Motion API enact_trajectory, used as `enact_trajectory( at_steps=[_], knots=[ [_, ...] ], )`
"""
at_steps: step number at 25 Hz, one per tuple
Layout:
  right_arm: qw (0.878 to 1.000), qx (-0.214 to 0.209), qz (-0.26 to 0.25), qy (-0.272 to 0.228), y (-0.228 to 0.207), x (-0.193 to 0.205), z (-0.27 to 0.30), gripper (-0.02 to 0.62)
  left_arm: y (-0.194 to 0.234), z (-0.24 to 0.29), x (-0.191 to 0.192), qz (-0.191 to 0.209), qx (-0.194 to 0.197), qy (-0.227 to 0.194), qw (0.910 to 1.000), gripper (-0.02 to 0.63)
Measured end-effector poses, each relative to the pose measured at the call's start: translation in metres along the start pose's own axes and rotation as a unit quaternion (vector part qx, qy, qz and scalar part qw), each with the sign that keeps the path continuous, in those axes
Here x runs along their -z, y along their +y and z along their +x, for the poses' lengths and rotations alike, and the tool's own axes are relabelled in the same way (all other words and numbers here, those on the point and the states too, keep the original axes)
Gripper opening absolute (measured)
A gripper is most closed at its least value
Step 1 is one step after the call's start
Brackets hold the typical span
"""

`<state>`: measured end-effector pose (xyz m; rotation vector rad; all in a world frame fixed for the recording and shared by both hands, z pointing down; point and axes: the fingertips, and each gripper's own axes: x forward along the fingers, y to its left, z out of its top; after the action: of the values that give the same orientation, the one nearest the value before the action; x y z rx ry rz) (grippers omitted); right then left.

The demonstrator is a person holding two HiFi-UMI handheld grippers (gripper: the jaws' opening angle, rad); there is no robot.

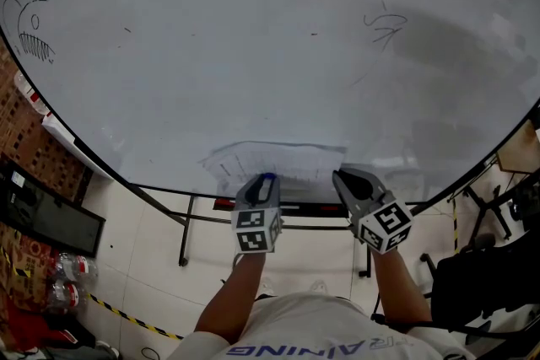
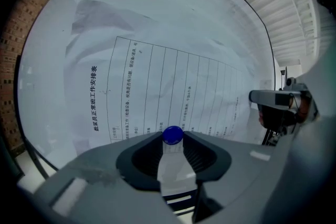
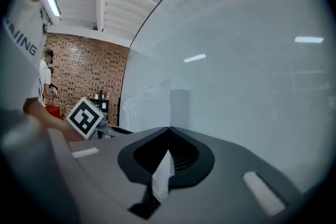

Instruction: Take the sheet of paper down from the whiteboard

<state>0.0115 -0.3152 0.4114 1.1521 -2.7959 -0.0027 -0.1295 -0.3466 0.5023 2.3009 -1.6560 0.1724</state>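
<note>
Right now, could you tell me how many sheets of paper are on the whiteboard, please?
1. The sheet of paper hangs low on the whiteboard, ahead of the left gripper, shut on a blue magnet; a second could hide beneath it.

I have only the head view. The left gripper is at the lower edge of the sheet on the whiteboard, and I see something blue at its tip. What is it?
Observer: The left gripper view shows the left gripper closed on a blue round piece, probably a magnet, in front of the sheet.
Operator: Does the right gripper hold the sheet?
Observer: No. In the right gripper view the right gripper has its jaws together, with no paper between them.
Operator: Is the sheet printed?
Observer: Yes, a ruled table with a heading along one side.
</note>
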Motion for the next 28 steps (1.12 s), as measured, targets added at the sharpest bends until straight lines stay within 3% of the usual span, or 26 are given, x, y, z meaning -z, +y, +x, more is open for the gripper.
enact_trajectory(
  at_steps=[7,12,19,24,28],
  knots=[
    [1.0,0.008,0.015,-0.005,-0.004,0.007,-0.013,0.008,0.005,-0.015,-0.002,-0.01,0.009,-0.007,0.9999,0.13],
    [0.999,0.023,0.034,0.009,-0.011,0.026,-0.028,0.008,0.009,-0.048,-0.006,0.005,0.012,-0.022,0.9997,0.13],
    [0.997,0.047,0.053,0.019,-0.021,0.052,-0.059,0.008,0.024,-0.091,-0.007,-0.004,0.008,-0.027,0.9996,0.13],
    [0.996,0.069,0.054,0.01,-0.031,0.05,-0.074,0.008,0.03,-0.1,-0.002,-0.005,0.002,-0.032,0.9995,0.13],
    [0.996,0.076,0.055,0.002,-0.034,0.046,-0.077,0.008,0.02,-0.099,-0.008,0.016,0.013,-0.039,0.999,0.13]
  ],
)
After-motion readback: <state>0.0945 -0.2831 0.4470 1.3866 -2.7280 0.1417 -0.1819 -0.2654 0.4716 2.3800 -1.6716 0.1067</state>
